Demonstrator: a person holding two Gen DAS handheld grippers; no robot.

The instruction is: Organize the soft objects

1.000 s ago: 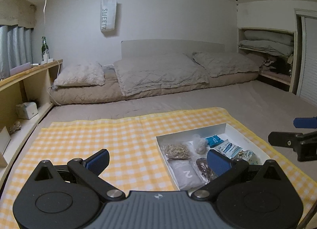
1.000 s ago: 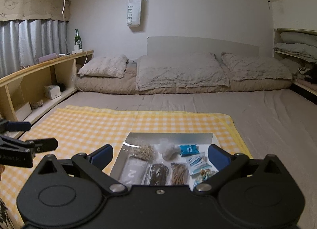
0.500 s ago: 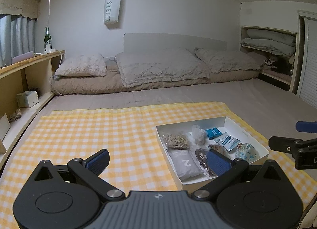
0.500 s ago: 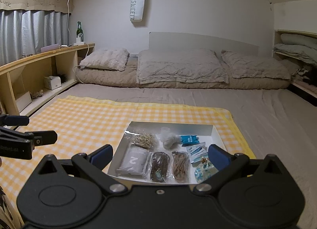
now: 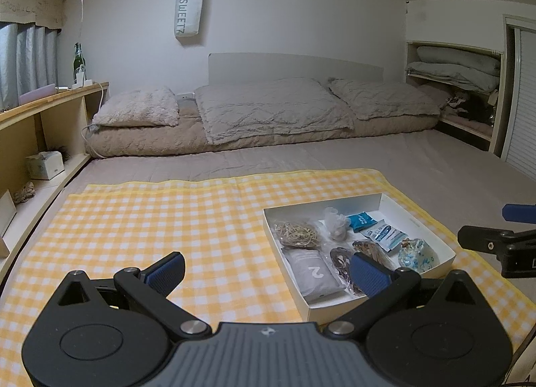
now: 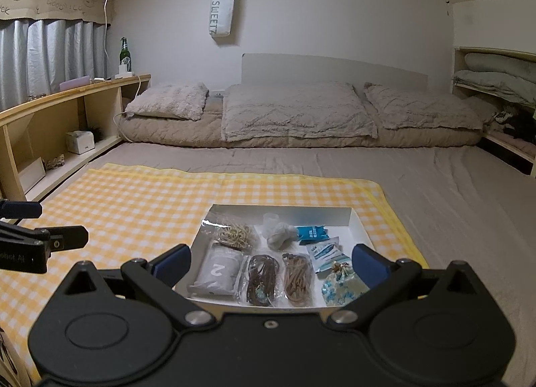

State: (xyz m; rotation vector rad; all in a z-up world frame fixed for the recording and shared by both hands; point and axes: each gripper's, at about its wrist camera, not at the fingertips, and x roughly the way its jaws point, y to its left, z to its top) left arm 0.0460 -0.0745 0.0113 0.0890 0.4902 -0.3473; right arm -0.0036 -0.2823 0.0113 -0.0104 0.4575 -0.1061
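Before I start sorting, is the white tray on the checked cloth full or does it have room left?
Mostly full. The white tray holds bagged items side by side, including the grey pouch; only a bare strip along its far wall shows.

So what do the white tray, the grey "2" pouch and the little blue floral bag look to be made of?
White tray: likely thin cardboard, matte, with crisp folded walls. Grey "2" pouch: soft grey material sealed in glossy clear plastic, judging by the glare. Blue floral bag: printed fabric, apparently gathered at the neck, drawstring-style.
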